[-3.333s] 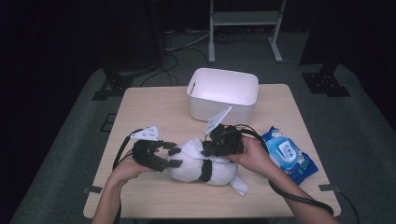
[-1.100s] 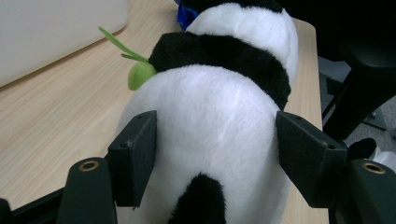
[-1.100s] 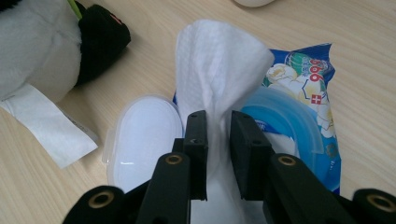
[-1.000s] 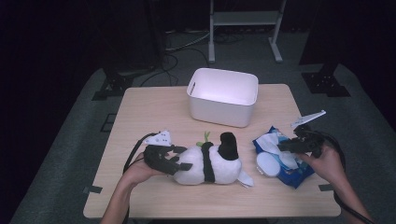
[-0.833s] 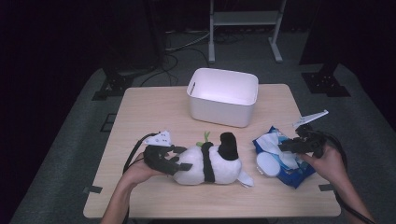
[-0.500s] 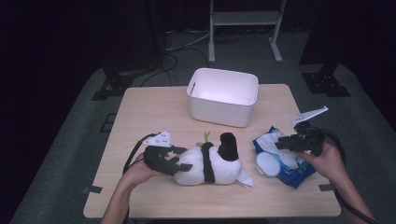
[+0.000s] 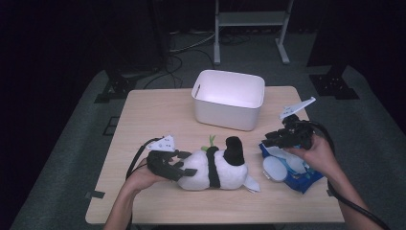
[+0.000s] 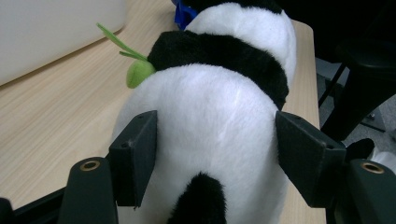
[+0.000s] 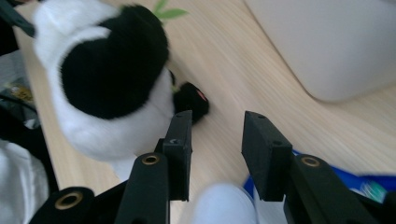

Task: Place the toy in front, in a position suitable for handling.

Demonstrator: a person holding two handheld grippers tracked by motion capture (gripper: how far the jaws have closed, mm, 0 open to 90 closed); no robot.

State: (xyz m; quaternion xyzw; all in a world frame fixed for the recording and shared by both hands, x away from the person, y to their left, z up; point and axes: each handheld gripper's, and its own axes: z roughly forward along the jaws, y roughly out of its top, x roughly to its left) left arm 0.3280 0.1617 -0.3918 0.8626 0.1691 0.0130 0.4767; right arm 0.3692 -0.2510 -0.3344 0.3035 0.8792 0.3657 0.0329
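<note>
A black-and-white panda plush lies on its side on the wooden table. My left gripper is shut on its white rear end; in the left gripper view both pads press into the plush. My right gripper hovers over a blue wipes pack to the right of the plush. Its jaws have just been opening, and in the right gripper view the gripper is open with only bare table between its jaws. The panda's head lies just beyond it.
A white plastic bin stands at the back middle of the table, close behind the plush; its wall is near my right gripper. The wipes pack's white lid is under the right jaws. Cables trail off the table's front edge.
My right gripper left the plush earlier and went to the wipes pack. Over the last second it has lifted and drifted left toward the plush, jaws wider. The left gripper and plush have stayed still.
</note>
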